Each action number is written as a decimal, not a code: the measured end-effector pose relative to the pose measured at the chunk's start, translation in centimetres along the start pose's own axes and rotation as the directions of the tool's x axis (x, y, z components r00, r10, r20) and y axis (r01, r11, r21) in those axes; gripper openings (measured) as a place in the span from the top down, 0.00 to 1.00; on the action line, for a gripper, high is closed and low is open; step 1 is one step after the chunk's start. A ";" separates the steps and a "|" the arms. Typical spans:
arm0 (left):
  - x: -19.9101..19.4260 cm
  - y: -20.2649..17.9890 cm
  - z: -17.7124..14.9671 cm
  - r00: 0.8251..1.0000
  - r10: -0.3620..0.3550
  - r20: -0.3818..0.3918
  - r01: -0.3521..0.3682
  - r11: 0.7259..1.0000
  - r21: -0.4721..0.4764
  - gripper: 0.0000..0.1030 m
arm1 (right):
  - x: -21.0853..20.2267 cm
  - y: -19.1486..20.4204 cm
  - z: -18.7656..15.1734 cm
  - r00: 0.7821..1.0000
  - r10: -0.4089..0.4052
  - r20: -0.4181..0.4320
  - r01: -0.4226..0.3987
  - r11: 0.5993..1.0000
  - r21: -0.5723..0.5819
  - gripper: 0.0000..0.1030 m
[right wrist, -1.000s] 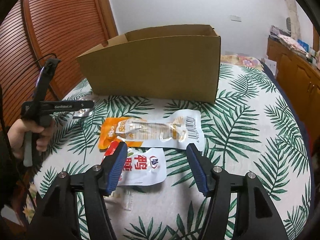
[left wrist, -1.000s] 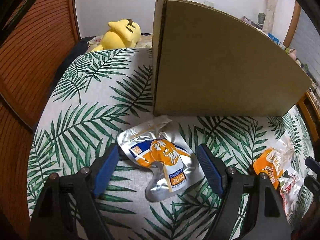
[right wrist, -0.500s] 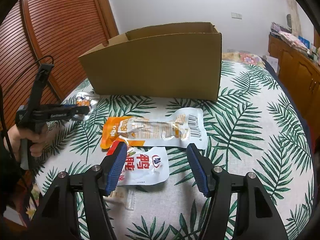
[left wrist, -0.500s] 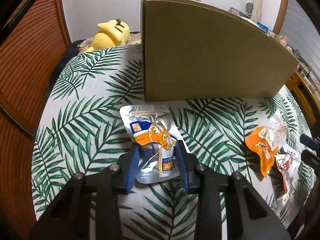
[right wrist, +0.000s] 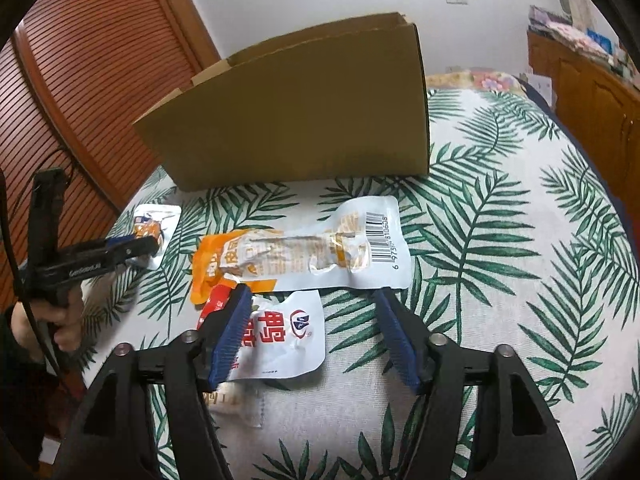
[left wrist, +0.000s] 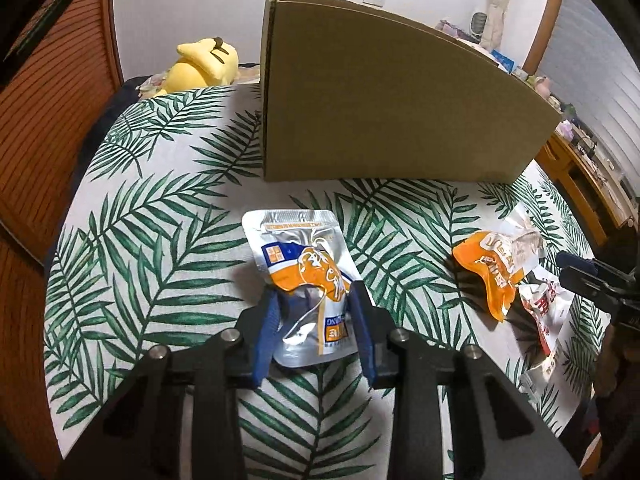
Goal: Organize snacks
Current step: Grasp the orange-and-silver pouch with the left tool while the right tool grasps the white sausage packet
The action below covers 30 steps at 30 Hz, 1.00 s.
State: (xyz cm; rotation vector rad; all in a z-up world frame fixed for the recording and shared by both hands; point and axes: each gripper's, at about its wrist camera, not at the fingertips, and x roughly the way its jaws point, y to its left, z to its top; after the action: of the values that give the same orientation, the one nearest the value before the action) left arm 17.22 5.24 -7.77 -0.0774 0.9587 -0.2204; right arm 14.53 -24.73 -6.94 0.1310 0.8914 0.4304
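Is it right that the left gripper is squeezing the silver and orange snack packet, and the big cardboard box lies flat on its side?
Not quite. The left gripper does squeeze the silver and orange snack packet, but the cardboard box stands upright with its open top facing up, not on its side. The right wrist view shows the open top.

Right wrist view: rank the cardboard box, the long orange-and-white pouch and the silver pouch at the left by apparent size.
1. cardboard box
2. long orange-and-white pouch
3. silver pouch, partly hidden by the left hand-held gripper and farther off, so probably bigger than it looks.
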 end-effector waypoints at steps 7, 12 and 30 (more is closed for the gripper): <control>0.6 0.4 0.5 1.000 0.015 0.003 -0.015 1.000 0.008 0.69 | 1.4 -0.1 0.5 0.999 0.005 -0.040 -0.004 1.000 0.025 0.28; 0.7 0.3 0.5 1.000 0.015 0.005 -0.015 1.000 0.008 0.69 | 2.0 -0.4 1.4 0.999 0.001 -0.040 0.002 0.998 0.063 0.24; 0.7 0.1 0.4 1.000 0.023 0.009 -0.023 0.999 0.024 0.69 | 6.6 1.4 5.6 0.974 -0.209 -0.093 0.213 0.976 0.040 0.10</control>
State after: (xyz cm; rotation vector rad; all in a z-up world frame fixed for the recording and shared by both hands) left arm 17.97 5.21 -8.12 -0.0451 0.9474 -0.2100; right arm 22.11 -20.32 -7.82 0.0622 0.9927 0.2170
